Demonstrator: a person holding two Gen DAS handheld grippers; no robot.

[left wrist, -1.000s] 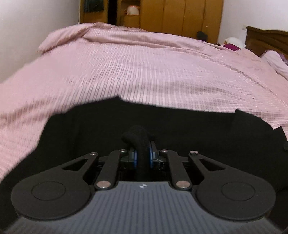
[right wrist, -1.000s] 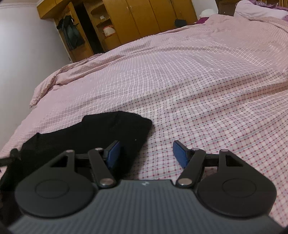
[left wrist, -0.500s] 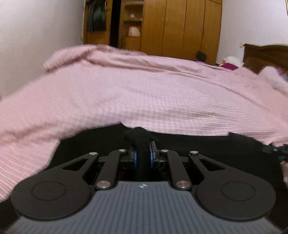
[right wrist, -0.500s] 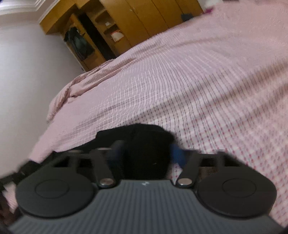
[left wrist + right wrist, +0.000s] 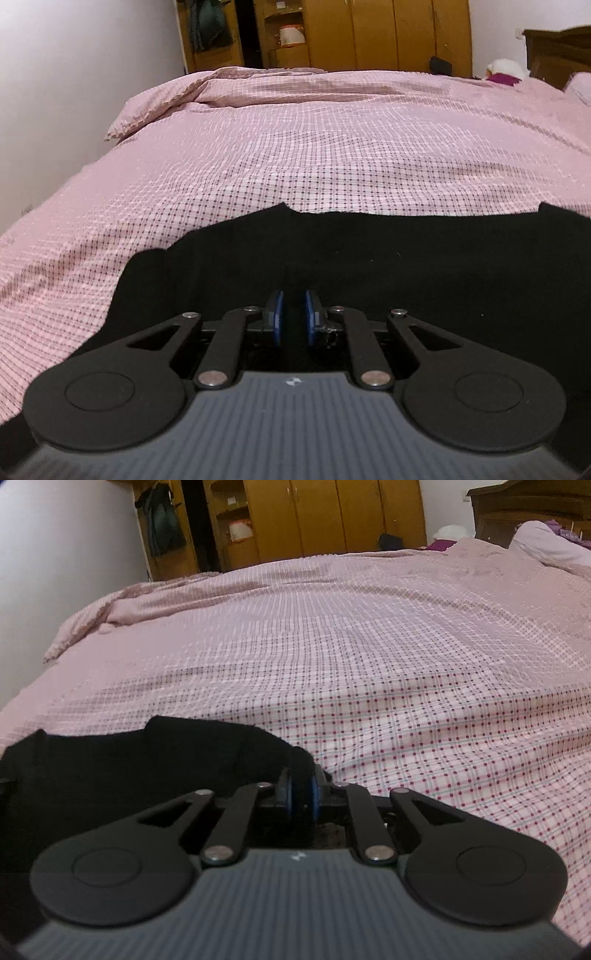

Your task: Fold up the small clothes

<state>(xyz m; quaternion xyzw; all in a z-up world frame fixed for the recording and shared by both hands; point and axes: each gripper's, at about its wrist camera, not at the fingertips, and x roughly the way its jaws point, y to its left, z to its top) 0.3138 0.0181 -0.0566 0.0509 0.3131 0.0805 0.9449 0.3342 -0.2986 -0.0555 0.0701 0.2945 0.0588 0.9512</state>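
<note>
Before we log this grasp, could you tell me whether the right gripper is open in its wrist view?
No, the right gripper is shut on the black garment, with dark cloth pinched between its blue pads.

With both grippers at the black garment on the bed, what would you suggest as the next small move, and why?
Probably lift both ends together and carry them forward to lay one half over the other. The left gripper and the right gripper each look shut on a bunch of the black garment, which lies stretched between them on the pink checked bedspread, with bare bedspread ahead.
</note>
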